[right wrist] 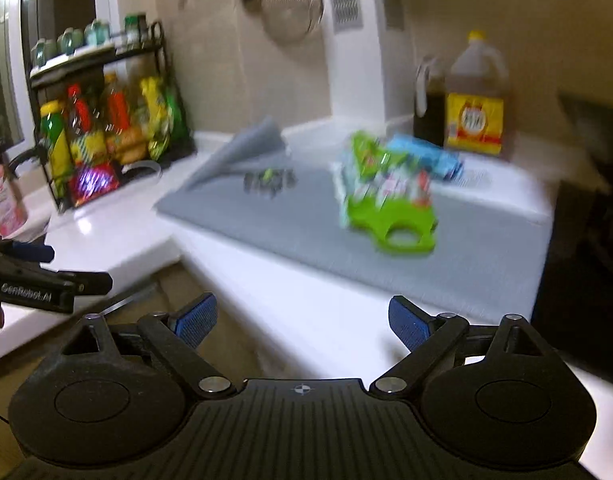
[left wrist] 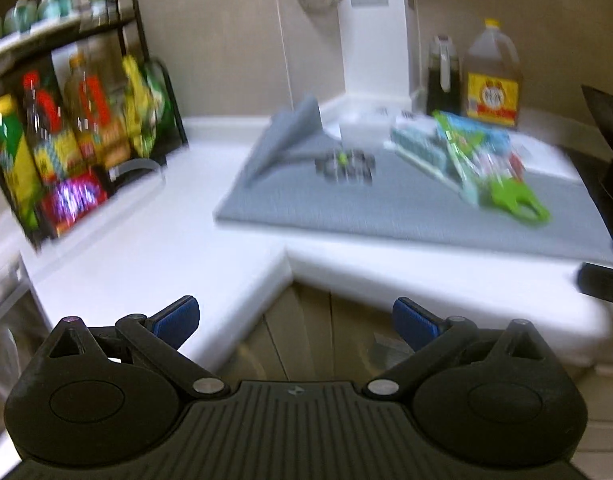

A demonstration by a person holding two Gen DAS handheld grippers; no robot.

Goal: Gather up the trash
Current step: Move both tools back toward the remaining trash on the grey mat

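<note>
On the white worktop [left wrist: 154, 240] at the left, a black rack [left wrist: 146, 92] holds bottles and bright packets, too blurred to count, with jars on its top shelf. Against the far wall stand two bottles, a dark one [left wrist: 442, 80] and a big yellow-labelled jug [left wrist: 492, 80]. One grey mat [right wrist: 266, 216], a corner curled up, carries the trash: a green-handled packet [right wrist: 386, 200], a blue wrapper [right wrist: 426, 156] and a small dark crumpled wrapper [right wrist: 268, 180]. A strainer [right wrist: 290, 4] hangs on the beige wall. Both the left gripper [left wrist: 294, 322] and right gripper [right wrist: 302, 320] have jaws released wide, nothing between them.
</note>
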